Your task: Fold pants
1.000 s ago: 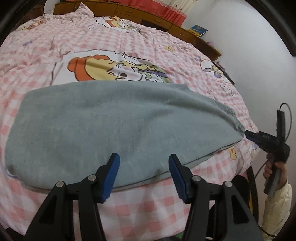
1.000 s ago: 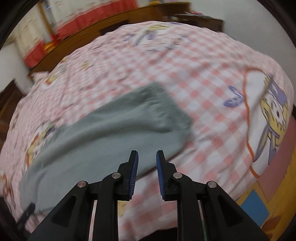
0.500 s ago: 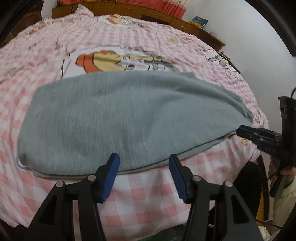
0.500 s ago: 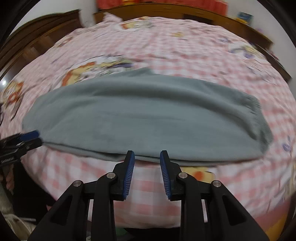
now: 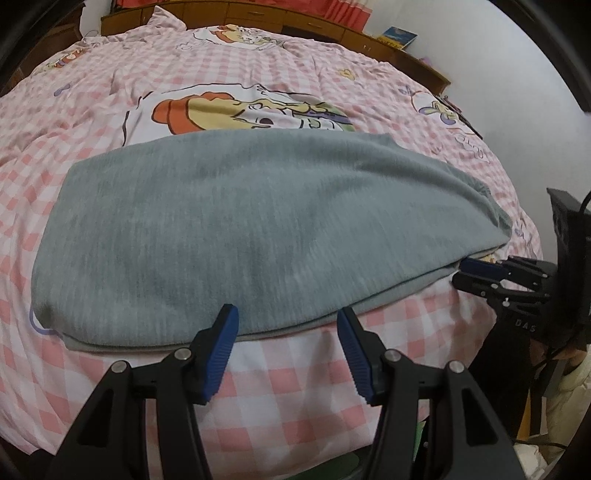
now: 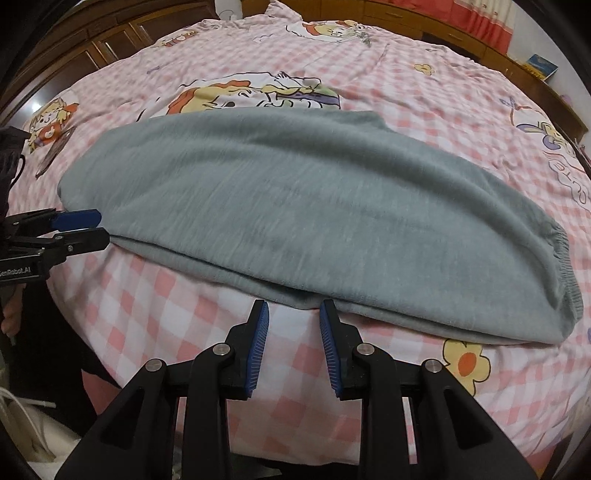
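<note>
Grey pants [image 5: 258, 236] lie folded lengthwise across the pink checked bed, also in the right wrist view [image 6: 314, 218], with the elastic cuff [image 6: 565, 273] at the right end. My left gripper [image 5: 288, 317] is open and empty, its tips at the pants' near edge. My right gripper [image 6: 291, 310] is open with a narrower gap, empty, tips at the near edge. Each gripper shows from the side in the other view: the right one [image 5: 476, 273] and the left one [image 6: 85, 229], both beside the pants' ends.
The bed cover [image 5: 258, 384] has cartoon prints [image 5: 240, 110] beyond the pants. A wooden headboard with drawers [image 5: 295, 22] runs along the far side. A white wall [image 5: 498, 55] is at the right. The bed's near edge drops off just below the grippers.
My right gripper swung around from the cuff end to face the pants' long near edge and opened a little wider. My left gripper drew back slightly toward the bed edge, staying open.
</note>
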